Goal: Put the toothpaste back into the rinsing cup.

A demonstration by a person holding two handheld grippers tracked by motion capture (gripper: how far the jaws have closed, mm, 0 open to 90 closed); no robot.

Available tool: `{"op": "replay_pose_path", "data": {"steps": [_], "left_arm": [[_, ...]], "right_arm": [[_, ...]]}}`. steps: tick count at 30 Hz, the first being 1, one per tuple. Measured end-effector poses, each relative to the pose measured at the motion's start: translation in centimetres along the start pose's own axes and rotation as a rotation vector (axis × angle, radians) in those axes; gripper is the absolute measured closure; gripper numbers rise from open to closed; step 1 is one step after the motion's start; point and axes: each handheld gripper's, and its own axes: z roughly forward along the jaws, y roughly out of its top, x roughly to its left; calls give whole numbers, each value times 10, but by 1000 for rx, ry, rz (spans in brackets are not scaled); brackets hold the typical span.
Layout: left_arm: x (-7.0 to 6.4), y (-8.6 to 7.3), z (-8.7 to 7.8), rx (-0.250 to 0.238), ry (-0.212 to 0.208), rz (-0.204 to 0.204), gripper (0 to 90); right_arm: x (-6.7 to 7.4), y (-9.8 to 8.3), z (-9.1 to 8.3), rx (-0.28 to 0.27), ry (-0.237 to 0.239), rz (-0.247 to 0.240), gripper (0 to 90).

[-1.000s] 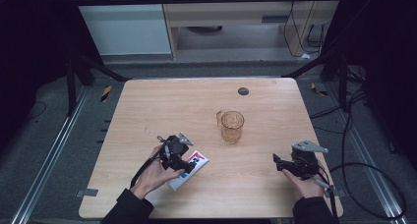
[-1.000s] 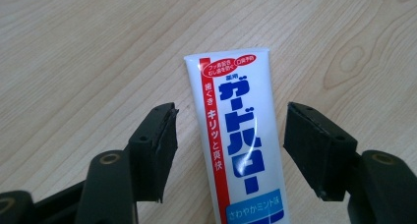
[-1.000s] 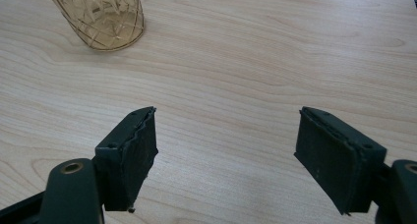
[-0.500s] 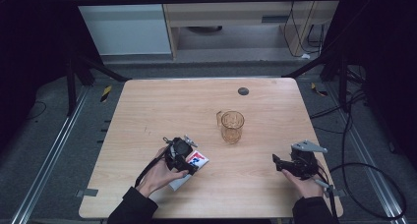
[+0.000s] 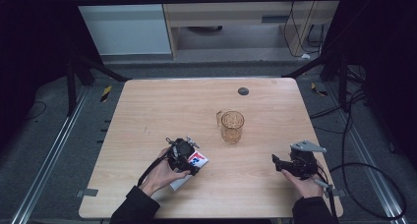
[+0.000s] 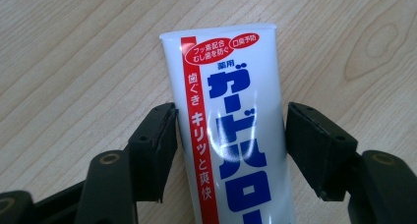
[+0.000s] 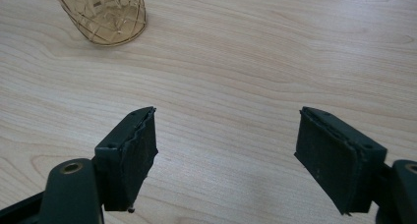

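A white toothpaste tube (image 6: 236, 135) with blue and red Japanese print lies flat on the wooden table (image 5: 172, 111) at the front left. My left gripper (image 6: 231, 111) is open and straddles it: the left jaw touches the tube's edge, and a thin gap remains at the right jaw. In the high view the tube (image 5: 197, 160) sticks out from under the left gripper (image 5: 191, 162), held by a hand. My right gripper (image 5: 276, 161) rests at the front right, open and empty (image 7: 226, 130). An amber glass mug (image 5: 232, 126) stands upright mid-table, ahead of the right gripper (image 7: 103, 13).
A small black disc (image 5: 243, 91) sits near the table's far edge. Cables trail from the right gripper off the table's right side. Dark frame posts stand at the far corners. Bare wood lies between the two grippers.
My left gripper has slid to the right along the tube and now sits over it with a jaw on either side. The tube, the mug and the right gripper have stayed put.
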Motion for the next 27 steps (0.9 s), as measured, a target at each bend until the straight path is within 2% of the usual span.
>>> {"op": "replay_pose_path", "data": {"steps": [15, 20, 23, 27], "left_arm": [[-3, -1, 5, 15, 1, -4, 389], [-4, -1, 5, 16, 15, 12, 397], [-6, -1, 4, 13, 20, 13, 422], [-8, -1, 0, 8, 28, 15, 508]], "right_arm": [[1, 0, 0, 3, 3, 8, 232], [1, 1, 0, 0, 0, 4, 232], [1, 1, 0, 0, -1, 3, 232], [0, 1, -1, -2, -4, 2, 232]]}}
